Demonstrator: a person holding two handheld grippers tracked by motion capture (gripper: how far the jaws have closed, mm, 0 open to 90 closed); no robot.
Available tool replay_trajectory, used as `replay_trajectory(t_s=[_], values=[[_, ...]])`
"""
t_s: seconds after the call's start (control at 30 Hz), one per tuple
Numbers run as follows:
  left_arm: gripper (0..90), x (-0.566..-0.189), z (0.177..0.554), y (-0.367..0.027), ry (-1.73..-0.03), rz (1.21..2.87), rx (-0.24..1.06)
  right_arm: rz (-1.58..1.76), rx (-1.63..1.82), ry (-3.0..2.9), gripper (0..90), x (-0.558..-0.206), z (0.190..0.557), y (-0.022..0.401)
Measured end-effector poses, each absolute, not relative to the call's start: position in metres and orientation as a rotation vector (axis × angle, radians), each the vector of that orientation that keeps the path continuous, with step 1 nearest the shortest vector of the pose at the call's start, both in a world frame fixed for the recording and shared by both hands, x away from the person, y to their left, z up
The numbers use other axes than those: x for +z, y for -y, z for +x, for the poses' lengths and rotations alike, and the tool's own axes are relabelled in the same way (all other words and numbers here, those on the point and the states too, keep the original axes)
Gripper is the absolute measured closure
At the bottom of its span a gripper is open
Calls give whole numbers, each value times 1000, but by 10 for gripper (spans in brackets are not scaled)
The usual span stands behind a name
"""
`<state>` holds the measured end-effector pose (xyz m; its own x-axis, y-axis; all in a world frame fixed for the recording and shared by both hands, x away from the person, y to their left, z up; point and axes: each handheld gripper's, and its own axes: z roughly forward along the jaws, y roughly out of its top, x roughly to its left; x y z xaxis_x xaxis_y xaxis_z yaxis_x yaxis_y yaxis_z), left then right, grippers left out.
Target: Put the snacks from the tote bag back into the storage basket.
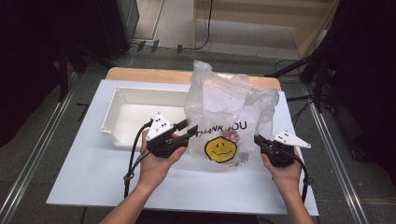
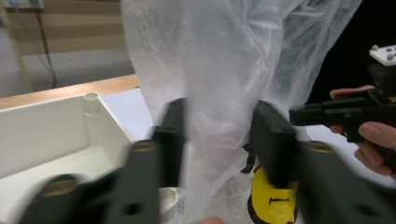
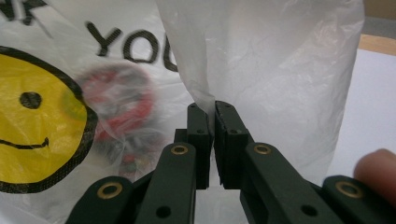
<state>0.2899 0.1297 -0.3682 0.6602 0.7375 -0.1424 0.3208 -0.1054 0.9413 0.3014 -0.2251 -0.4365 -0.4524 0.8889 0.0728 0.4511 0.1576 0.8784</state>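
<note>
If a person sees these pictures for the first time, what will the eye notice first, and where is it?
The eye goes first to the thin plastic bag with a yellow smiley face, standing in the middle of the white table. The right gripper pinches a fold of it, and the left gripper has film between its parted jaws. Behind the bag, on the left, lies a white tray.

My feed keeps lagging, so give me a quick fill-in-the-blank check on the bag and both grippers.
1. The right gripper is shut on the plastic ____.
2. The face printed on the bag is coloured ____.
3. The left gripper has bag film between its jaws, which stand ____.
4. Left of the bag lies a white ____.

Missing words: bag; yellow; apart; tray
</note>
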Motion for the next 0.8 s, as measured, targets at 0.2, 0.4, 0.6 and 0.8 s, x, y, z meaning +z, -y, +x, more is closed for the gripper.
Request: replay_trajectory(t_s=[0.2,0.4,0.6,0.8], values=[[900,-384,300,-132,-877,1741,357,1251,1277,-1957,721,-434,298,225],[900,-401,304,-124,-882,1814,338,1235,1377,-1814,423,-413,290,228],[900,-415,305,-118,-903,1863,321,1218,1392,-1679,190,-381,282,225],[900,-422,302,-113,-900,1897,301,1240,1474,-1575,145,-355,280,227]])
